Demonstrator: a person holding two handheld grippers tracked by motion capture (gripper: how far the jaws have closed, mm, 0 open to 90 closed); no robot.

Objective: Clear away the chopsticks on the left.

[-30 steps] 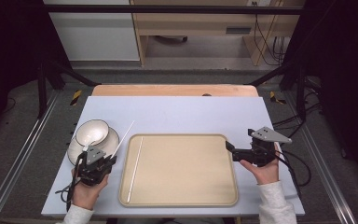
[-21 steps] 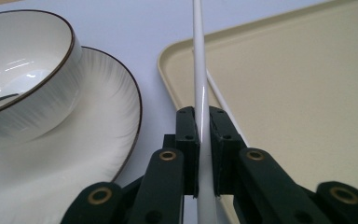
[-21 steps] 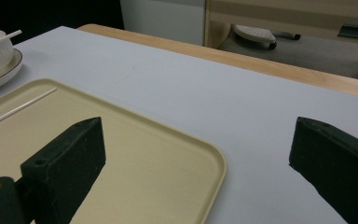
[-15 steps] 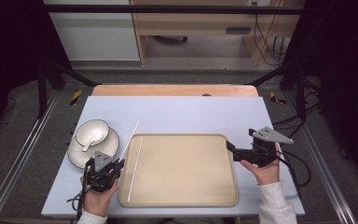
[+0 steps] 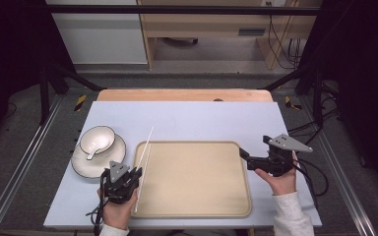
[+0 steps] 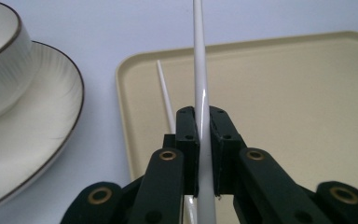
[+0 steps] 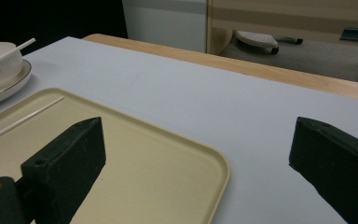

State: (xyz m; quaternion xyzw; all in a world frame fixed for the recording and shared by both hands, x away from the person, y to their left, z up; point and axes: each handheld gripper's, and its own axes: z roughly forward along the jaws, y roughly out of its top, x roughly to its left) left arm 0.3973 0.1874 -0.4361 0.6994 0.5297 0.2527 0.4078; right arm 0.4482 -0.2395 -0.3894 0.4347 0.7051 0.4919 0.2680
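My left gripper (image 5: 132, 175) (image 6: 203, 119) is shut on a long white chopstick (image 5: 149, 139) (image 6: 198, 51), which points away from me past the far left corner of the beige tray (image 5: 197, 201). A second white chopstick (image 6: 165, 91) (image 7: 24, 118) lies flat in the tray along its left edge, just beside the held one. My right gripper (image 5: 244, 155) (image 7: 196, 154) hovers at the tray's right edge, jaws wide open with nothing between them.
A white gold-rimmed bowl (image 5: 97, 139) holding a spoon (image 5: 93, 150) stands on a white plate (image 5: 84, 166) left of the tray, close beside my left gripper. The pale blue table (image 5: 202, 118) has bare room behind the tray, with a wooden edge (image 5: 182, 95) beyond.
My left gripper has carried the chopstick rightward and toward me, from beside the plate to the tray's left edge. The right gripper has stayed put.
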